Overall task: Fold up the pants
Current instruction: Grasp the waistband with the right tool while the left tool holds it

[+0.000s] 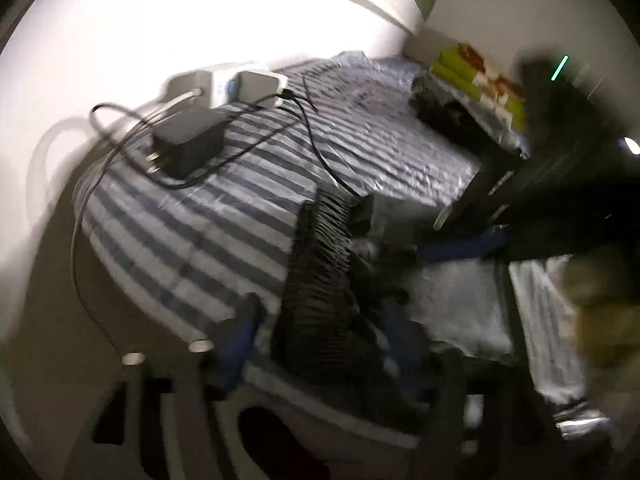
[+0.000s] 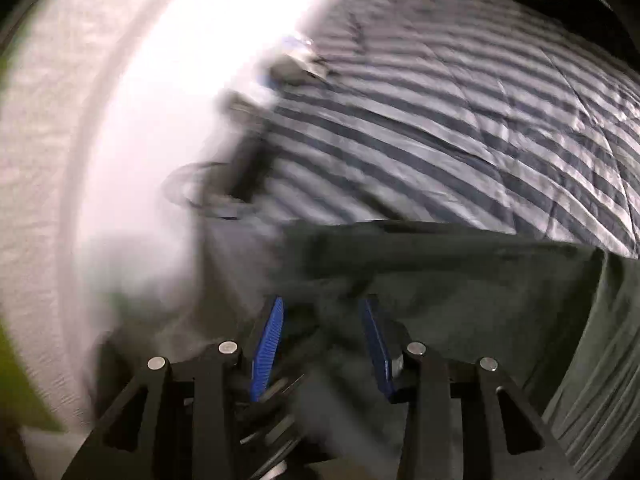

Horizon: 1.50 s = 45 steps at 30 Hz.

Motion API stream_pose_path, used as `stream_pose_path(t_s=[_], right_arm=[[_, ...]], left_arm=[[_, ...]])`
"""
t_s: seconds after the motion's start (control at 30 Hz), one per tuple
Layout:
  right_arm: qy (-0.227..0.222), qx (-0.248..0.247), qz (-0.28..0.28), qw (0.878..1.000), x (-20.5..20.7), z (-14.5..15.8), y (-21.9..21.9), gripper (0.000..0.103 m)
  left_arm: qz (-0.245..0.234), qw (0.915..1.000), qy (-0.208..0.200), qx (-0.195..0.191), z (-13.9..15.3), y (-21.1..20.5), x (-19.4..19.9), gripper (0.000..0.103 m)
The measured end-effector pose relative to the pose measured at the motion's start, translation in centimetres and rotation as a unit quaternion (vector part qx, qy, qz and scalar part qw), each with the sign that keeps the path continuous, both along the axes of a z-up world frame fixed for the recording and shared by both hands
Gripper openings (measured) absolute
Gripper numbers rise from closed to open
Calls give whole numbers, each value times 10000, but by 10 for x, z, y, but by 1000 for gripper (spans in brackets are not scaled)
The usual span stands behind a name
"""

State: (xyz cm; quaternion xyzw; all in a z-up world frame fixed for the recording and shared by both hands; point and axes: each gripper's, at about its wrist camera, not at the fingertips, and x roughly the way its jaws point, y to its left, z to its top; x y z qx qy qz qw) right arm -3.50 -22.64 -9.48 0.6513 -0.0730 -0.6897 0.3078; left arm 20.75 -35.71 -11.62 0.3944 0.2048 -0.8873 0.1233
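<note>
dark pants lie bunched on a striped bed, their ribbed elastic waistband standing up in gathers. in the right wrist view the dark fabric spreads wide and blurred.

Bedroom: striped quilt, white wall

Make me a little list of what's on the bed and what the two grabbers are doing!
surface: striped blanket on a bed
garment: dark pants, bunched, elastic waistband showing
right gripper: blue fingers apart, pants cloth between them
left gripper: blurred, low at the pants; open or shut unclear
also on bed: black charger with cables, white power strip
far corner: green box
picture quality: both views motion-blurred
</note>
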Motion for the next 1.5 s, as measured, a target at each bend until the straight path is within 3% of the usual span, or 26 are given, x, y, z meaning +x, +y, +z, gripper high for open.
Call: stream_pose_path(t_s=[0.03,0.1,0.23,0.33,0.37,0.4,0.43,0.5,0.67,0.77,0.87,0.93,1.1,1.3,1.4,1.5], right_arm=[[28,261,54,9996,-2,-11,-1,31],[420,588,176,9972,-2,-12,1,3],[548,824,232,9948,1,-12,1,1],[870,1182,424,9883,9,-8,-9,1],[909,1230,453,9872,11,-7,-11,4],[899,1214,478,9874,12,-6,-13,8],[854,1215,472,9878,13,-5,-14,10],[646,944,453,9924,13,1,-17,25],[371,309,433,9979,14,23,-32,34],[240,344,645,9970,17,24,-54,40],[151,686,778,9945,19,11,-69,40],[100,763,667,9948,17,1,-66,36],[-206,103,248,9994,13,-13,-42,26],[-618,-706,-240,9953,7,-22,-10,25],[-510,-648,-176,9964,10,-19,-13,25],[-398,-562,-94,9976,12,-19,-24,25]], left_arm=[[24,10000,37,72,0,-4,5,69],[-8,9997,68,249,-4,-9,11,70],[-163,9976,142,653,-14,-9,7,70],[-263,9987,53,443,-18,0,0,68],[-236,9990,49,382,-17,2,-2,62],[-182,9990,61,409,-17,1,-2,38],[-156,9983,92,552,-18,0,-2,33],[-101,9976,237,644,-17,0,0,31],[-301,9986,429,20,-2,22,3,29],[-379,9981,451,-173,2,30,1,29],[-485,9978,356,-284,1,37,-2,29],[-469,9980,288,-299,-1,37,1,34],[-321,9990,303,-51,-4,35,18,59],[-317,9987,208,337,-12,27,12,67],[116,9982,281,526,-11,11,18,73],[236,9975,221,621,-16,3,14,77]])
